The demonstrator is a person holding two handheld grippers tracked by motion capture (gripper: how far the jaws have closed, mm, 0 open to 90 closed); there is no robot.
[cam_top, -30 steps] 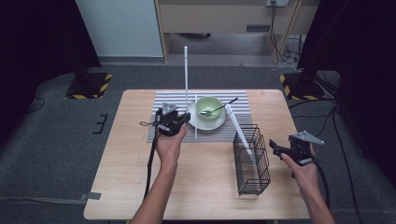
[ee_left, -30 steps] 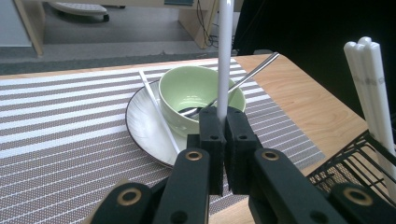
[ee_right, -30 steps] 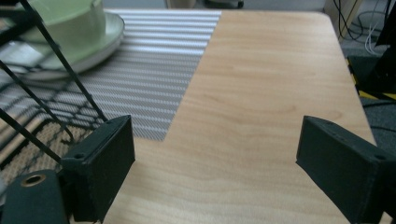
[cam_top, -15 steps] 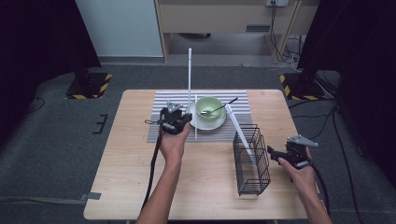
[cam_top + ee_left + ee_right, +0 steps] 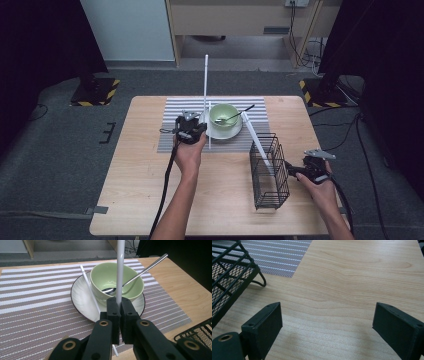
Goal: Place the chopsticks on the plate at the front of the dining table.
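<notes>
Left gripper is clamped on an upright white rod, just before the green bowl with spoon on a plate. Right gripper is wide apart, holding nothing, over the table beside the wire basket.

Left tool view: white stick held upright, upper end cut off at 12 o'clock edge; lower end hidden between jaws. Spoon bowl partly hidden behind stick. Second white stick partly hidden behind tool body at 6 o'clock. Right tool view: wire basket cut off at 9 o'clock edge. High view: worktop near edge partly hidden by forearms.
</notes>
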